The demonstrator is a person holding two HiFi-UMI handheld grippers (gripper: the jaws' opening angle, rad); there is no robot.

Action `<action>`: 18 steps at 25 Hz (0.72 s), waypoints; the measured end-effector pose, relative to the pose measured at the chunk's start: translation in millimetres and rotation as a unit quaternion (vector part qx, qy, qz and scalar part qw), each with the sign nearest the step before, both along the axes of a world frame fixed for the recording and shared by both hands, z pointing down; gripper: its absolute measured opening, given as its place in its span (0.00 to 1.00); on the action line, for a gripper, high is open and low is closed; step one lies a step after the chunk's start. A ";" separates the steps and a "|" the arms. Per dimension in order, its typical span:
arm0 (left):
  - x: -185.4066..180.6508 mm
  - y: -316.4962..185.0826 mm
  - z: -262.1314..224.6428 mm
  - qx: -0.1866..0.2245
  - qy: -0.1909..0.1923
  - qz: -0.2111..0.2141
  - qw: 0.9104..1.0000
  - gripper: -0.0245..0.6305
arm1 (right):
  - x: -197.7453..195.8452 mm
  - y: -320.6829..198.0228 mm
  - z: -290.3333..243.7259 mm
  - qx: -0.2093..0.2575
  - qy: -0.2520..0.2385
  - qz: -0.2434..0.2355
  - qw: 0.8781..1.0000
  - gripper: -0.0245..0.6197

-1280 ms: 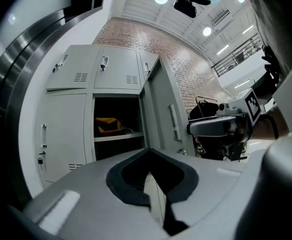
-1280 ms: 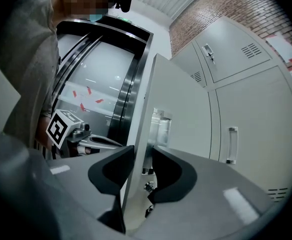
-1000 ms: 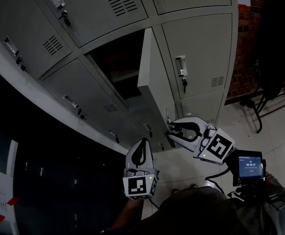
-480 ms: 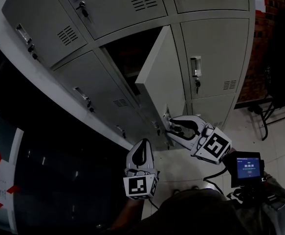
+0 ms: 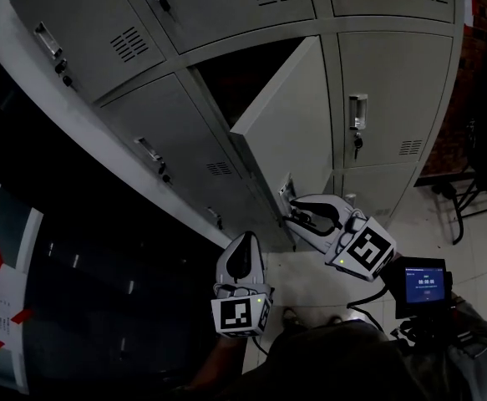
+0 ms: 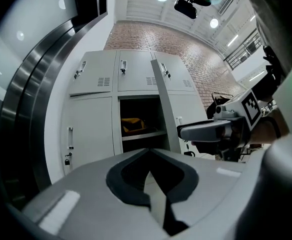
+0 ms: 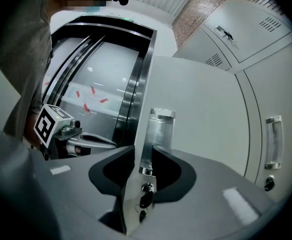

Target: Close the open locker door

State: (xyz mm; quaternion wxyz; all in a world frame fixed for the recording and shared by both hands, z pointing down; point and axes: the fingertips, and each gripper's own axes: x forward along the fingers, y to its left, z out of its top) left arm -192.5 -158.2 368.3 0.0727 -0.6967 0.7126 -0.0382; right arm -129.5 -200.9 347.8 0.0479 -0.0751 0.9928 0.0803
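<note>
The open grey locker door (image 5: 285, 132) stands out at an angle from its dark compartment (image 5: 243, 78). My right gripper (image 5: 291, 215) is at the door's lower free edge, by the handle. In the right gripper view the door edge with its handle (image 7: 161, 129) and key lock (image 7: 146, 196) sits between the jaws of the right gripper (image 7: 143, 151), which are closing and press on it. My left gripper (image 5: 245, 239) hangs below, apart from the lockers, shut and empty, as the left gripper (image 6: 150, 151) shows in its own view. A yellow thing (image 6: 133, 125) lies inside the compartment.
Closed grey lockers (image 5: 385, 98) surround the open one. A dark steel-framed doorway (image 5: 76, 291) lies to the left. A black chair (image 5: 485, 157) stands at the right on the tiled floor. A small timer screen (image 5: 425, 284) sits by the person's right arm.
The door has swung partway toward its compartment, and the gap has narrowed. The right gripper stayed on the door's edge. The left gripper has hardly moved.
</note>
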 end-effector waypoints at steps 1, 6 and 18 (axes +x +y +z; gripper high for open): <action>-6.3 -1.9 -0.8 0.003 0.001 0.000 1.000 0.04 | -3.8 -3.8 0.5 -0.001 -0.001 0.010 1.000 0.15; -44.5 -18.4 -1.7 0.014 0.018 0.015 1.000 0.04 | -29.6 -22.6 6.2 0.004 0.006 0.050 0.999 0.05; -123.8 -62.8 -0.5 0.008 0.024 0.061 0.998 0.04 | -101.6 -51.8 2.9 -0.013 0.014 0.058 0.998 0.21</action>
